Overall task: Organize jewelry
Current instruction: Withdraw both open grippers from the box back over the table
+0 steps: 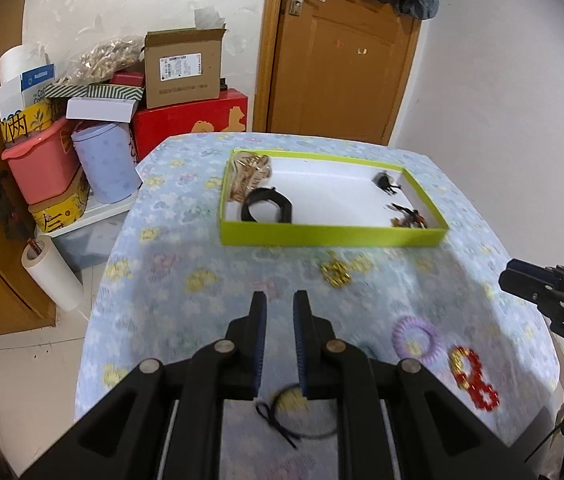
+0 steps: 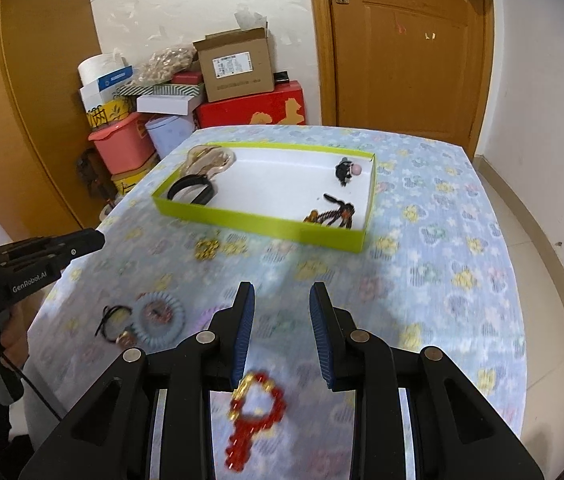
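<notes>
Left gripper [image 1: 280, 298]: you are holding it with fingers slightly parted, nothing between them, above the thin black hair tie with a bow [image 1: 286, 416].
Right gripper [image 2: 282, 292]: you are holding it with jaws spread wide and empty, over the red-and-gold beaded bracelet [image 2: 255, 412].
Tray: the shallow lime-green cardboard box [image 1: 322, 237] is sitting mid-table, containing a black band [image 1: 265, 204], gold chains [image 1: 247, 172] and dark clips [image 1: 408, 216].
Loose items: a purple spiral hair tie [image 1: 416, 338] and a gold beaded piece [image 1: 334, 272] are lying on the floral blue tablecloth [image 1: 201, 272], outside the box.
</notes>
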